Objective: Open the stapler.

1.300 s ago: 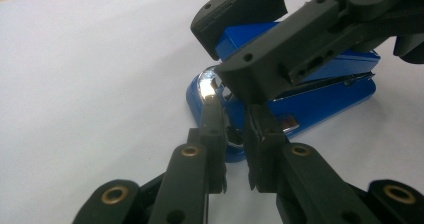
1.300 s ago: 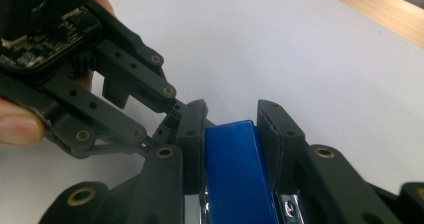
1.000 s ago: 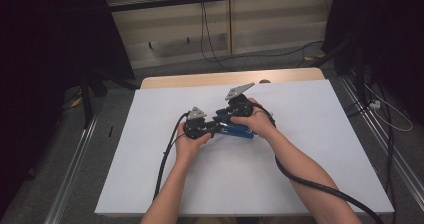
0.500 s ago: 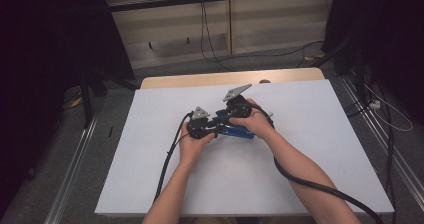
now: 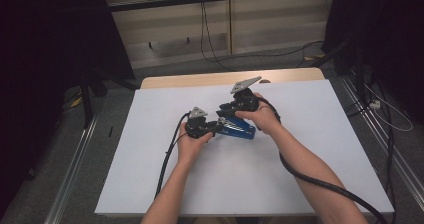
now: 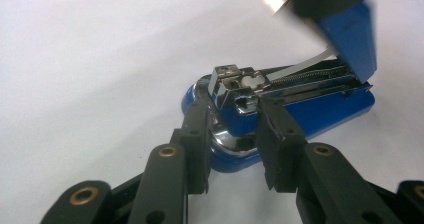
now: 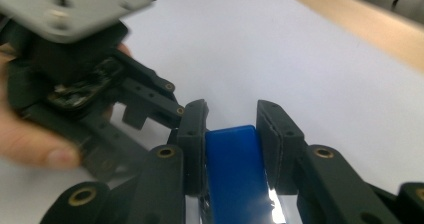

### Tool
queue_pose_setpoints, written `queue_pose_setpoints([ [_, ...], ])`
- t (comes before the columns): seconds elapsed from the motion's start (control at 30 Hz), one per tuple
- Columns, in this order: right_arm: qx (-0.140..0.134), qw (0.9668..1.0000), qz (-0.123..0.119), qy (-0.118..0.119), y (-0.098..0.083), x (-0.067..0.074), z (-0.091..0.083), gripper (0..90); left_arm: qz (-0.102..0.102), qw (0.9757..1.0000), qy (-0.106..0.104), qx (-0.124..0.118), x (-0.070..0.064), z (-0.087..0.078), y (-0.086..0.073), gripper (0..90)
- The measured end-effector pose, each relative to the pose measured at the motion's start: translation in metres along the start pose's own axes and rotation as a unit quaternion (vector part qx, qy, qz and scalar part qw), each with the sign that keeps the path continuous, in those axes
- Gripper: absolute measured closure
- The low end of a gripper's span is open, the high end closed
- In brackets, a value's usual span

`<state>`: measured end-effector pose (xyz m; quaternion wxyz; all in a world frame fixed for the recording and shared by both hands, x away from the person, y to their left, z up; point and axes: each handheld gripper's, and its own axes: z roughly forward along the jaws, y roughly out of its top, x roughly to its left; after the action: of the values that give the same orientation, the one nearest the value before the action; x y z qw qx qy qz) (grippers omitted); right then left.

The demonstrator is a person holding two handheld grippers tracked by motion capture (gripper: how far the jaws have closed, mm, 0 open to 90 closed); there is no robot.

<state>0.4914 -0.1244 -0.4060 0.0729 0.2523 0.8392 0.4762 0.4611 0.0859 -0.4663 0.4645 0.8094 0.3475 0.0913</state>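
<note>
Closed further on the blue metal-and-plastic stapler [image 6: 280, 109] at mid-table: left gripper [image 6: 232, 121], jaws clamping its base. Clenched on the raised blue lid [image 7: 232, 169]: right gripper [image 7: 231, 134]. Opening step under way; next, swinging the lid further back.

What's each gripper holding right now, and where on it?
Both hold the blue stapler. Left gripper clamps the metal hinge end of its body; right gripper grips the raised blue lid by its sides.
</note>
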Motion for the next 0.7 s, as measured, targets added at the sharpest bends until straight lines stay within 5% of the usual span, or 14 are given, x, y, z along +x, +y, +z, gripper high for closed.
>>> queue_pose_setpoints([
  [0.7,-0.008,0.9987,-0.04,-0.029,0.004,0.014,-0.023,66.8,0.004,1.0,0.003,0.004,-0.001,-0.001,0.002,68.0],
])
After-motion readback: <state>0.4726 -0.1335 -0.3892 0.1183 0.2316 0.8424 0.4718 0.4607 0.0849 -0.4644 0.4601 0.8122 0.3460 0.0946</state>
